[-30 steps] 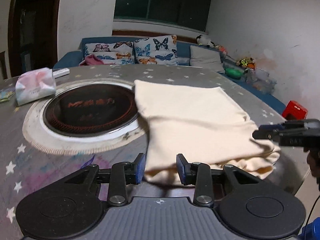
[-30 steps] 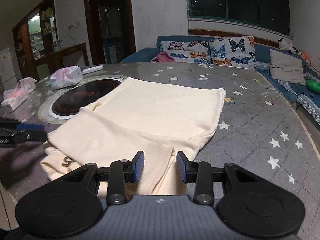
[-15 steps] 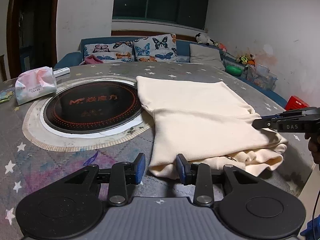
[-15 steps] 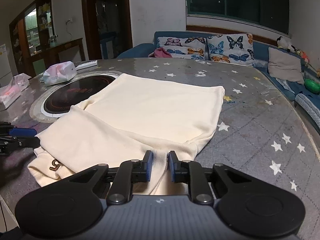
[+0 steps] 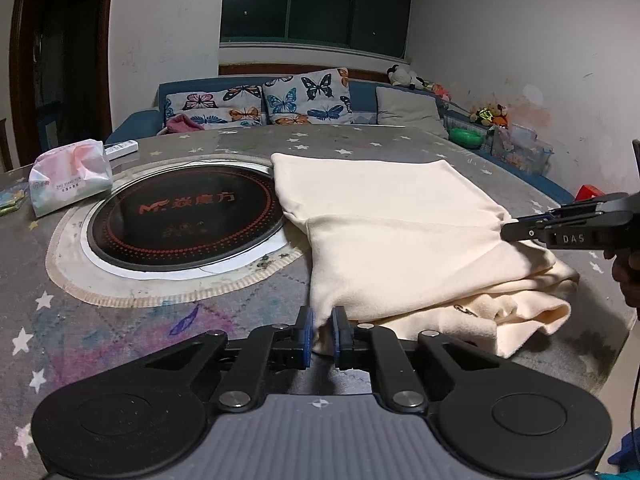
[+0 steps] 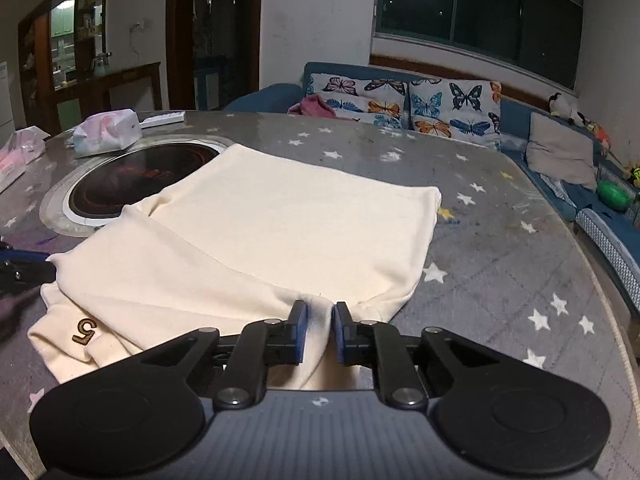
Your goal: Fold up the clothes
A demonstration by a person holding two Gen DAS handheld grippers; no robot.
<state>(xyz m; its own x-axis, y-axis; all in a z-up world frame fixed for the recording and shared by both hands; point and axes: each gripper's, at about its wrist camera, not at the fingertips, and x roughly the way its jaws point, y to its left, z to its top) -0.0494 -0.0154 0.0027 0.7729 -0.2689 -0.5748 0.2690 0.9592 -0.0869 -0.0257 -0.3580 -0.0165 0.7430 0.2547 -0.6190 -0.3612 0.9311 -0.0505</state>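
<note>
Garment: I saw the cream garment [image 5: 400,240] lying partly folded on the grey star-print table [image 6: 500,240], its far half flat and its near edge bunched in loose layers; a brown "5" mark [image 6: 85,331] showed on the near left layer in the right wrist view.

Left gripper: my left gripper [image 5: 320,330] had its blue-padded jaws nearly closed, pinching the near left corner of the cloth — a small peak of fabric stood between the pads.

Right gripper: my right gripper [image 6: 319,330] was likewise narrowed on a fold at the garment's near right edge, with cloth drawn up between the pads. From the left wrist view I saw it come in from the right, its black fingers [image 5: 532,232] meeting the cloth's edge.

Hand: part of the person's hand [image 5: 628,276] showed behind that gripper.

Table: the garment's far left corner overlapped the rim of the round black cooktop [image 5: 184,224] set in the table. A tissue pack [image 5: 70,176] lay beyond it to the left, well apart from the cloth, with a white remote [image 5: 122,147] just beside it.

Background: I could see a blue sofa [image 6: 516,116] with butterfly cushions [image 6: 452,108] behind the table.
</note>
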